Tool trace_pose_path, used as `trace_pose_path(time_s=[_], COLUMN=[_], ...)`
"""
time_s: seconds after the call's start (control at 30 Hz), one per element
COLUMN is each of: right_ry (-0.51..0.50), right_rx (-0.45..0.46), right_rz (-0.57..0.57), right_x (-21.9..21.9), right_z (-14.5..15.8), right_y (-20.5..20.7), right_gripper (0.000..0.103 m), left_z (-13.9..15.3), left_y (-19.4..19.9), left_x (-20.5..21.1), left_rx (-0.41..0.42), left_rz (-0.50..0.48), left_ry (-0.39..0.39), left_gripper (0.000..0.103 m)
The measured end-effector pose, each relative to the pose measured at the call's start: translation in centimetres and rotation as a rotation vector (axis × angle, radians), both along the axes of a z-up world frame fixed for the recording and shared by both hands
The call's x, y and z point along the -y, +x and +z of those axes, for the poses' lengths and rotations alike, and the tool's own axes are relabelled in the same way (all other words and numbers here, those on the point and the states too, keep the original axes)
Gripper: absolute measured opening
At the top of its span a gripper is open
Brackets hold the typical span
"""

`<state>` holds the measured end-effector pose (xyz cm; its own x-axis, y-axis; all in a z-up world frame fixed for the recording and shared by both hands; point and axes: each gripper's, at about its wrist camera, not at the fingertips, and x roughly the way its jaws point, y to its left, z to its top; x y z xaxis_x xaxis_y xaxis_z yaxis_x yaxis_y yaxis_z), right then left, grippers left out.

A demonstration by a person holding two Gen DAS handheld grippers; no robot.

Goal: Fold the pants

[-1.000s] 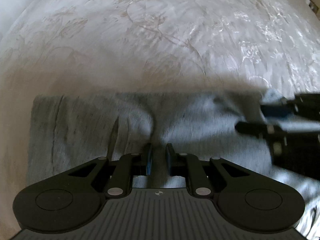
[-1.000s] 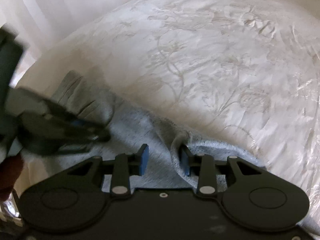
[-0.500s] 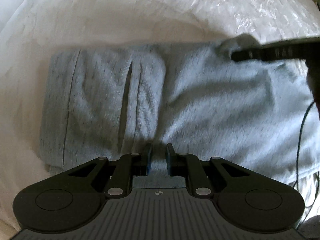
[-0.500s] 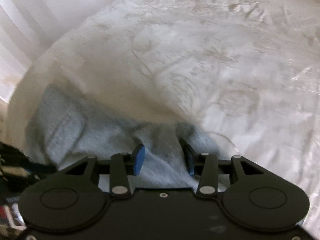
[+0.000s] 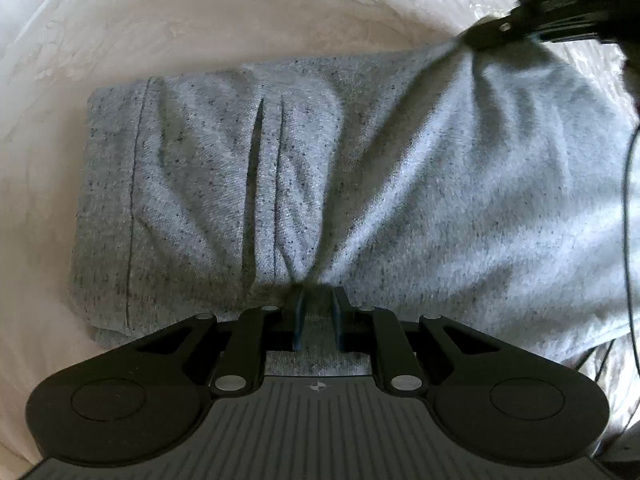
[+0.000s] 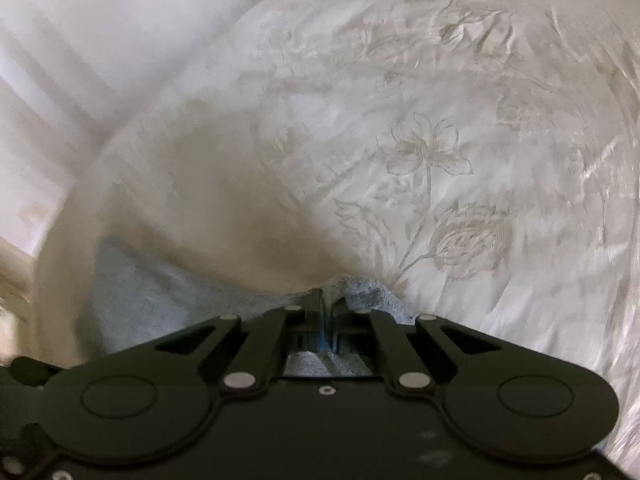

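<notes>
Grey speckled pants (image 5: 360,168) lie folded in a wide band across a white embroidered bedspread (image 5: 200,32). My left gripper (image 5: 318,300) points straight down at the near edge of the cloth and is shut on a bunched pinch of it, with creases fanning out from the pads. In the left wrist view my right gripper (image 5: 472,36) reaches in from the top right and pinches the far right corner of the pants. In the right wrist view that gripper (image 6: 326,300) is shut on a grey cloth edge (image 6: 372,296), and more of the pants (image 6: 132,292) shows at lower left.
The bedspread (image 6: 440,152) with its flower pattern stretches far beyond the pants. A thin dark cable (image 5: 626,216) hangs down the right side of the left wrist view. A pale wall or curtain (image 6: 80,40) stands behind the bed's left edge.
My right gripper's jaws closed onto the far corner of the pants. In the left wrist view the pants spread wider and came nearer, and the cloth bunched at the left pads.
</notes>
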<state>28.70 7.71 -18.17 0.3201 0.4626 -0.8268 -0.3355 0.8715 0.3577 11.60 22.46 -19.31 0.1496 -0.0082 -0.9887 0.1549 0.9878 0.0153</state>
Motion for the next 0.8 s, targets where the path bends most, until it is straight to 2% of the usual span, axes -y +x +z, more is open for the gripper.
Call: trace_pose_path(time_s=[0.17,0.27,0.3,0.33,0.37,0.43,0.5,0.6,0.7,0.8], right_ry=[-0.064,-0.081,-0.081,-0.086,-0.103,-0.111,-0.076,-0.085,-0.107,-0.155], right_rx=[-0.065,-0.061,-0.051,-0.026,0.024,0.079,0.109,0.124,0.085,-0.002], right_rz=[-0.059,-0.093,-0.105,-0.125,-0.159,-0.219,-0.285,-0.348,-0.407,-0.463], right_x=[-1.0,-1.2,-1.1,-0.8,-0.2,1.2,3.5,6.3,8.4,9.9], right_z=[-3.5,-3.0,-2.6,-1.8,-0.6,1.3,3.4,5.0,4.6,2.7], right_y=[1.4,1.3,1.2,0.9,0.3,-0.9,-2.7,-6.2,-10.8,-15.4], right_gripper=[0.004,0.005,0.012,0.028,0.032,0.034,0.034,0.034,0.031,0.027], left_z=[-0.2,0.2,0.4,0.6,1.0,2.6,4.1,5.4,5.3,4.6], left_y=[-0.3,-0.4,-0.5,-0.6,-0.7,-1.0,-1.2,-1.0,-1.0,-1.6], left_x=[-0.1,-0.1,-0.2,-0.6,-0.7,-0.7,-0.4,0.7,2.3,3.8], left_rx=[0.006,0.007,0.011,0.013,0.02,0.071,0.134,0.178,0.186,0.17], left_rz=[0.02,0.023,0.028,0.03,0.03,0.015,-0.012,-0.048,-0.085,-0.113], left_ry=[-0.013,-0.014,-0.019,-0.023,-0.02,-0.001,-0.003,-0.026,-0.048,-0.061], left_gripper=[0.016,0.016,0.016,0.016,0.016,0.016,0.016,0.016,0.016,0.016])
